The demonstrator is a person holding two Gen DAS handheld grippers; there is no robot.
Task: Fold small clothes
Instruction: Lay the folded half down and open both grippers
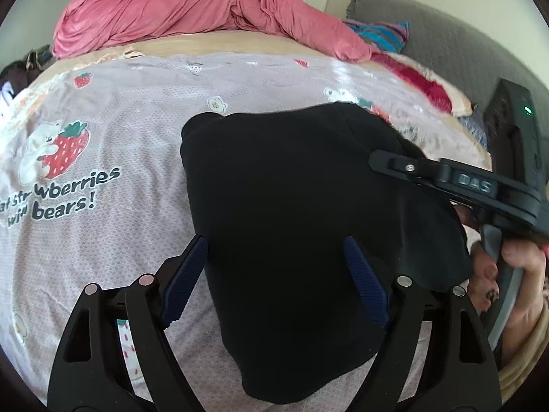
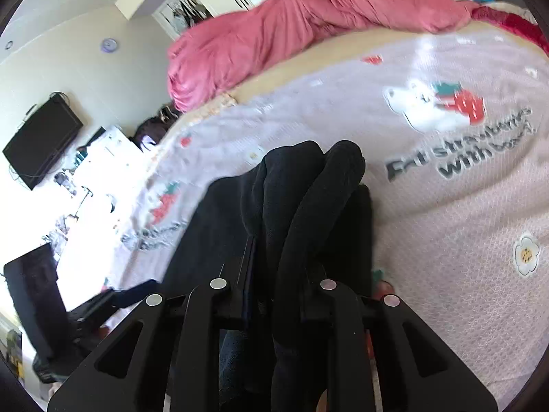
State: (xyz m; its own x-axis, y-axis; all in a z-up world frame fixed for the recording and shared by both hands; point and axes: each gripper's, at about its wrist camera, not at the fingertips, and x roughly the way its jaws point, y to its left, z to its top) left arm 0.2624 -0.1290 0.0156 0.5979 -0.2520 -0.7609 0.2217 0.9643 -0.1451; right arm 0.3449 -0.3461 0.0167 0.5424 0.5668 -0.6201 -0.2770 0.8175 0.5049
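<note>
A black garment lies on the pale strawberry-print bedsheet. In the left wrist view my left gripper stands open just over the garment's near part. Its left blue pad is at the cloth's left edge and its right pad sits over the cloth. My right gripper comes in from the right at the garment's right side, held by a hand. In the right wrist view the right gripper is shut on a bunched fold of the black garment, which hides its fingertips.
A crumpled pink duvet lies across the far part of the bed, with a striped cloth and a red blanket at its right. A grey padded headboard stands beyond. Past the bed's edge are a dark screen and a cluttered white desk.
</note>
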